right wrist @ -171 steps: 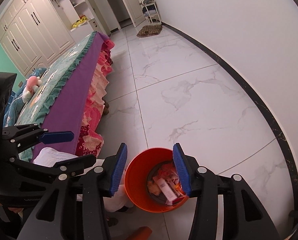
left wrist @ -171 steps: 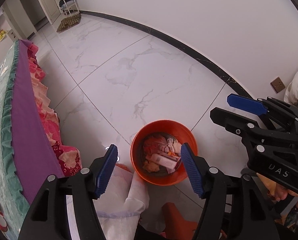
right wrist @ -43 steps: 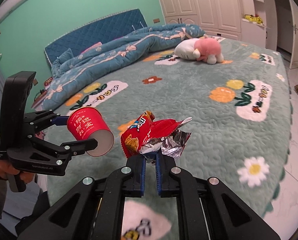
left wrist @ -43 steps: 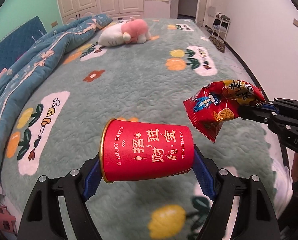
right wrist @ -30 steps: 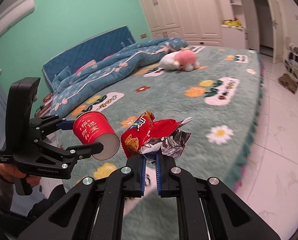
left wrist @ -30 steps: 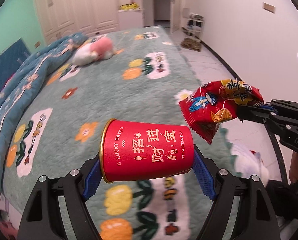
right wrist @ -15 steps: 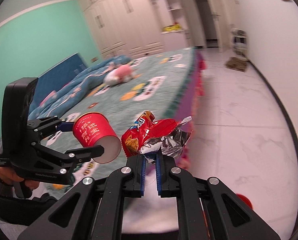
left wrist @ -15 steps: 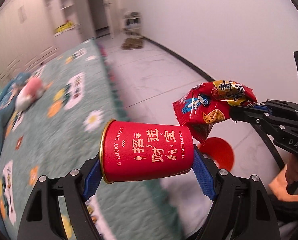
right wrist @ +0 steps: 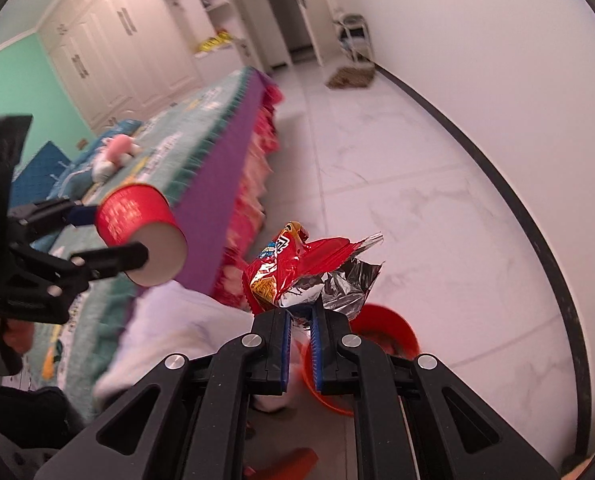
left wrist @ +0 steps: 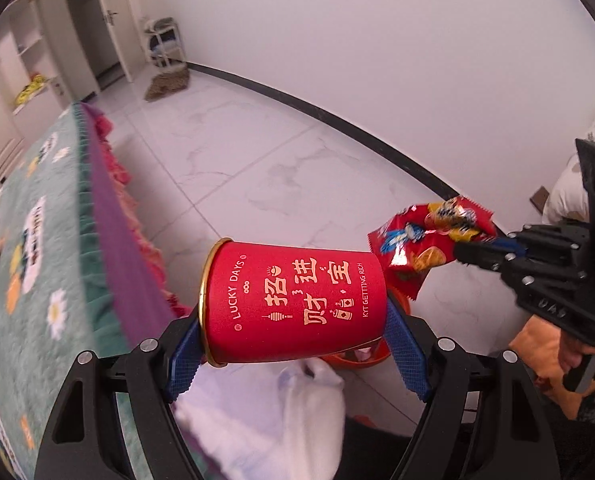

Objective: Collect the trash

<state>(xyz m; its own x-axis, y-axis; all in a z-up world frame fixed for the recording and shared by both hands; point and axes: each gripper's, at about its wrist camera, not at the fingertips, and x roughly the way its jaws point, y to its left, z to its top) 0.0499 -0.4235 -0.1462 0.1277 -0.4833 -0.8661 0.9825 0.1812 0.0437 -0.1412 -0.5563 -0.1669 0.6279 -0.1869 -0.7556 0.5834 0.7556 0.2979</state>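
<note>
White tiled floor fills mid-frame; cup is clenched sideways by left gripper, wrapper pinched by right gripper, probably for dumping into bin lower right.

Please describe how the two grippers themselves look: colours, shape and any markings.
Both are matte black plastic frames with silver screws and blue ribbed pads on the fingers. The left gripper shows triangular cut-outs; the right gripper carries embossed "DAS" lettering on its side. No cables are visible.

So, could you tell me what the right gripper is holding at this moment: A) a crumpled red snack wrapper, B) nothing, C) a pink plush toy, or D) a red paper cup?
A: the right gripper is shut on the crumpled red snack wrapper; the red paper cup sits in the left gripper.
</note>
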